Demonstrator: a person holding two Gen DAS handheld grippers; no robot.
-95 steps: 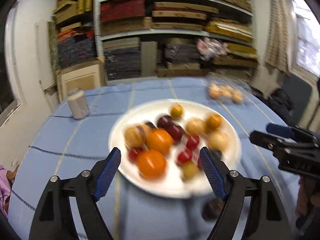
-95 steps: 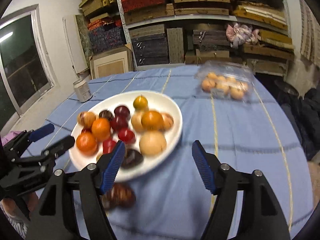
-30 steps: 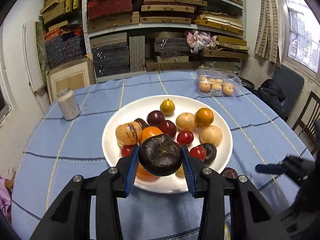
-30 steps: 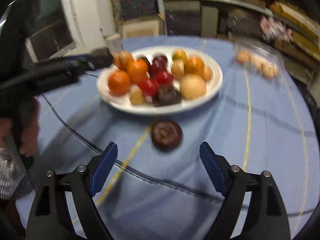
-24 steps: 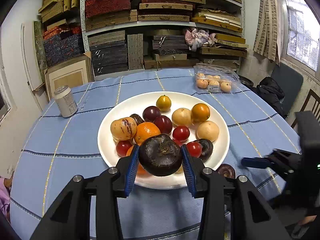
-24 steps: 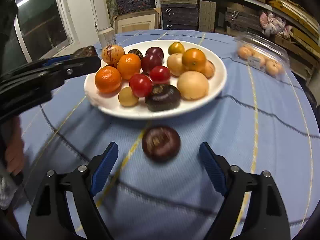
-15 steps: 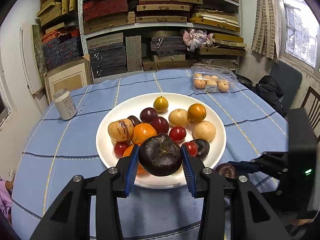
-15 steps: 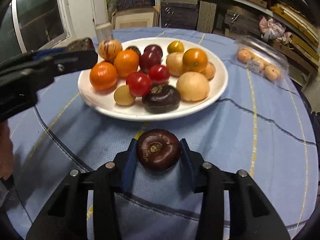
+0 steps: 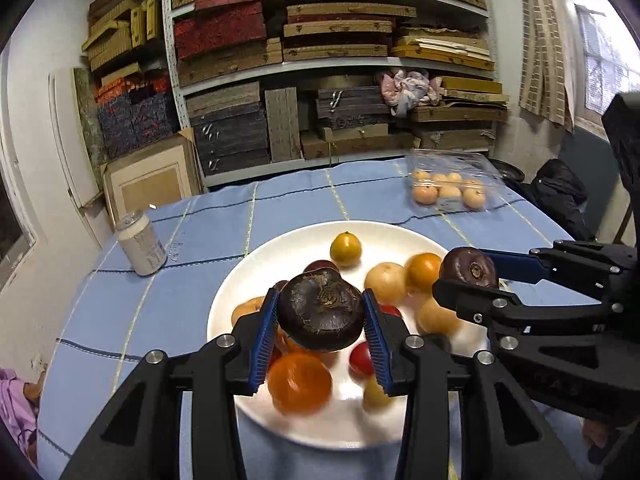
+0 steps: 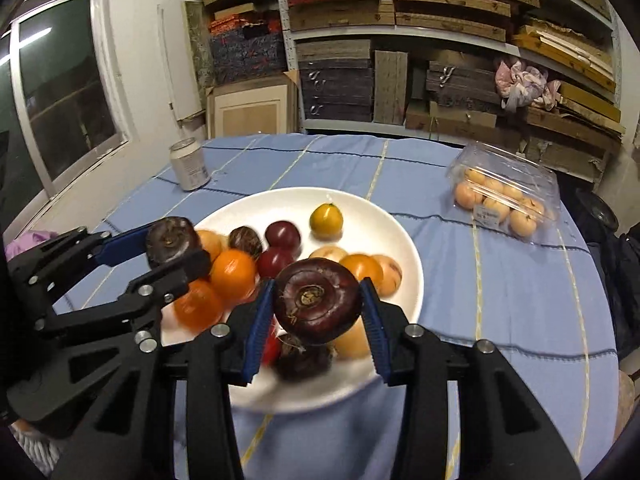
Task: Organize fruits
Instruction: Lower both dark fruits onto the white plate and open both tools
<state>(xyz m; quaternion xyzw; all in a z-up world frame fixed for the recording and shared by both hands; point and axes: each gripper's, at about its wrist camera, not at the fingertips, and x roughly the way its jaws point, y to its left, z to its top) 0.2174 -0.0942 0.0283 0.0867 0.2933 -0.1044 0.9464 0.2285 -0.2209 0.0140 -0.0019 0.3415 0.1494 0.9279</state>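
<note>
A white plate [image 9: 384, 236] [image 10: 384, 216] on the blue cloth holds several fruits: oranges, red tomatoes, dark plums, pale round ones and a yellow one [image 9: 345, 249]. My left gripper [image 9: 320, 314] is shut on a dark brown round fruit [image 9: 320, 312], held above the plate's near side. My right gripper [image 10: 318, 308] is shut on a dark purple round fruit [image 10: 318, 306], also lifted over the plate. From the left wrist view the right gripper [image 9: 468, 276] reaches in from the right with its fruit [image 9: 469, 269]. From the right wrist view the left gripper [image 10: 172, 248] comes in from the left.
A drink can [image 9: 141, 248] [image 10: 189, 170] stands at the table's far left. A clear plastic box of pale orange fruits [image 9: 450, 192] [image 10: 502, 200] lies at the far right. Shelves stacked with boxes fill the back wall. A dark chair [image 9: 560, 200] stands to the right.
My right gripper closed on the dark purple fruit that lay on the cloth before the plate and lifted it over the plate. The left gripper kept its fruit and edged forward.
</note>
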